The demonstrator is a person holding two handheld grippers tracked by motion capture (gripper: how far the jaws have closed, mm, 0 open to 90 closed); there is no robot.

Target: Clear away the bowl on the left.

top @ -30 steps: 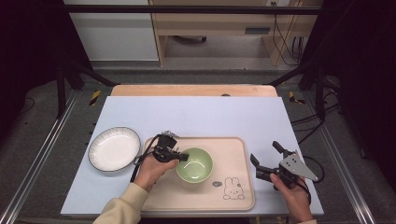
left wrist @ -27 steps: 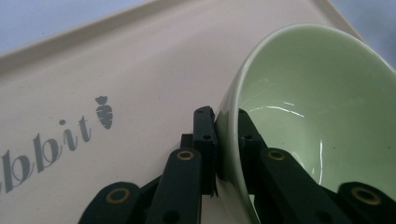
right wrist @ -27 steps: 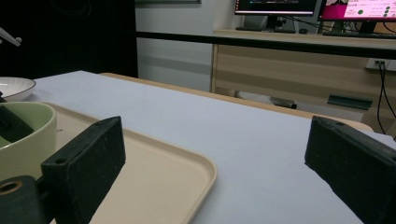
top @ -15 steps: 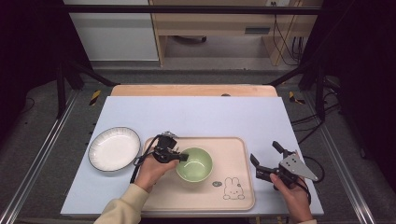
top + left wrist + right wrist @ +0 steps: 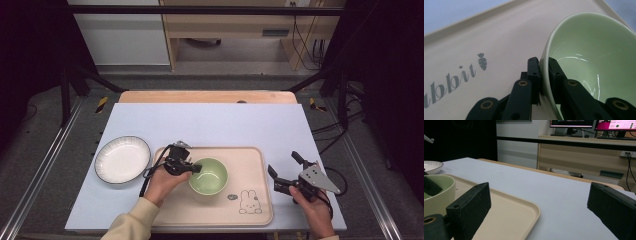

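Observation:
A pale green bowl [image 5: 210, 175] stands on a beige tray [image 5: 250, 160] with a rabbit print. My left gripper [image 5: 196, 169] is shut on the bowl's left rim; in the left gripper view one jaw is outside and one inside the wall of the bowl [image 5: 594, 57], both pressed against it, and the left gripper [image 5: 544, 65] clamps the rim. To the right of the tray, my right gripper [image 5: 283, 165] rests open on the light blue table cover, its wide-spread jaws holding nothing. The right gripper view has the right gripper [image 5: 539, 205], the tray's corner [image 5: 529, 210] and the bowl [image 5: 439, 192] at its left.
A white plate [image 5: 122, 159] with a dark rim lies left of the tray on the table cover [image 5: 215, 125]. Beyond the table's far edge is a wooden desk [image 5: 586, 152] with monitors. A dark frame bar crosses behind the table.

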